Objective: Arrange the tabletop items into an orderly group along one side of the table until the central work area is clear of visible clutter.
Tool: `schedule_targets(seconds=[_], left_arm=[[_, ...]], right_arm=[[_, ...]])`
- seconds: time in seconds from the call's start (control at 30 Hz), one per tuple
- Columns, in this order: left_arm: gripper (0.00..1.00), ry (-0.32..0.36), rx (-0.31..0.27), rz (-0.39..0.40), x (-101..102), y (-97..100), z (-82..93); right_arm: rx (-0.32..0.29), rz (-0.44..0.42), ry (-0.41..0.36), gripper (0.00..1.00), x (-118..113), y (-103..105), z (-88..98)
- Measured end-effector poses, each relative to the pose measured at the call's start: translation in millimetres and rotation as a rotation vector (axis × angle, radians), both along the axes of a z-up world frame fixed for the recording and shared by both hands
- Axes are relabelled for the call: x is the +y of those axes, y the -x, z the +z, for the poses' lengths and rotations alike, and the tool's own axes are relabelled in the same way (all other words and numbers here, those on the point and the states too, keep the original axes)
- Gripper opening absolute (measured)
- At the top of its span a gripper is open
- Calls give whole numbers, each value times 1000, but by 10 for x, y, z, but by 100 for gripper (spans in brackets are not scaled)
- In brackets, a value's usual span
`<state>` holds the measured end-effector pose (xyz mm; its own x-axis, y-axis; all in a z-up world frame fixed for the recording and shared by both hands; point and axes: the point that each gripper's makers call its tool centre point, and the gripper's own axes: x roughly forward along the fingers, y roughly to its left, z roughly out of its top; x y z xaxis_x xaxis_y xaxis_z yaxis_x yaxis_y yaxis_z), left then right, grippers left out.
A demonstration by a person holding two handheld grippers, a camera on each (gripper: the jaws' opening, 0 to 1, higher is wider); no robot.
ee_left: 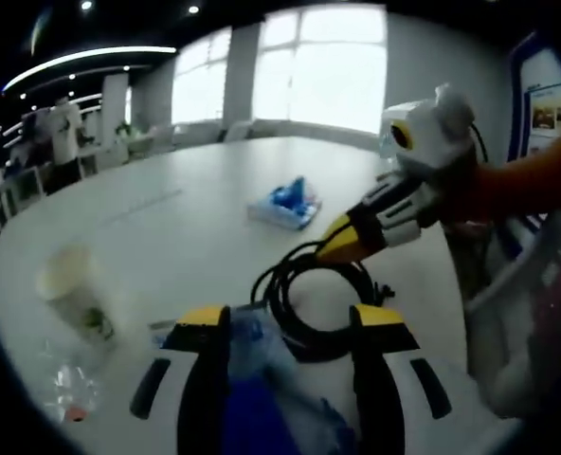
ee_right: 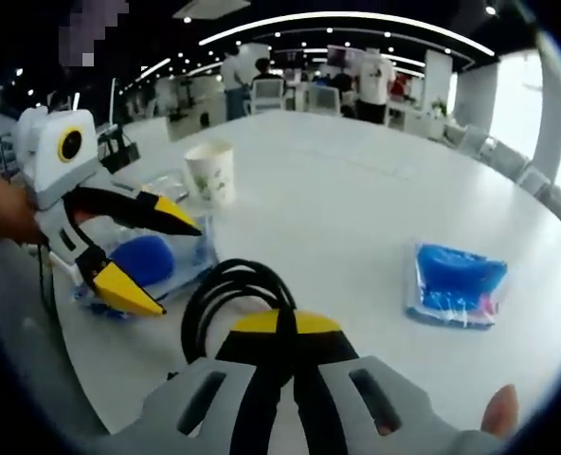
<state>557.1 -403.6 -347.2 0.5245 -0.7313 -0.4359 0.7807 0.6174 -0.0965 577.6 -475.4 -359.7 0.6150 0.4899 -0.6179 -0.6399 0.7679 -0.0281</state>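
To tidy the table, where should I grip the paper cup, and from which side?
Grip the paper cup across its upper wall, just under the rim. It stands upright and apart from the black cable, so probably come from the side, with jaws level.

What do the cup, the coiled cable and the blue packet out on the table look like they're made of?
Cup: probably paper, matte off-white wall with a faint printed pattern. Coiled cable: black rubber or plastic jacket, smooth with a slight sheen, bending in soft loops. Blue packet: likely something blue in thin clear plastic film, glossy and crinkled with bright glints; the contents are too blurred to name.
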Motion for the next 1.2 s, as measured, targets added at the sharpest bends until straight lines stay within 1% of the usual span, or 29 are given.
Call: schedule_targets(seconds=[0.13,0.33,0.43,0.57,0.7,0.83,0.87,1.07,1.13,1.2], left_arm=[[47,-3,-1,-11,-101,-35,-27],[48,-32,11,-29,-217,-118,-119],[48,-46,14,-35,-249,-163,-155],[47,-52,34,-29,-278,-225,-183],[42,-65,71,-25,-289,-239,-232],[37,-57,89,-14,-287,-260,-252],[34,-57,95,-12,-288,-266,-262],[21,-74,104,10,-244,-310,-277],[20,-64,116,16,-242,-315,-273],[18,-77,107,12,-256,-308,-269]], right_arm=[[-7,1,-9,2,-7,15,16],[-13,-4,-25,2,-15,37,34],[-21,-5,-33,2,-9,48,56],[-33,-1,-40,2,-2,59,89],[-51,12,-35,2,14,62,128],[-56,13,-38,2,20,59,144],[-56,13,-39,2,20,57,146],[-57,7,-38,2,-3,56,155],[-58,5,-43,2,-3,52,162],[-60,6,-46,2,3,56,176]])
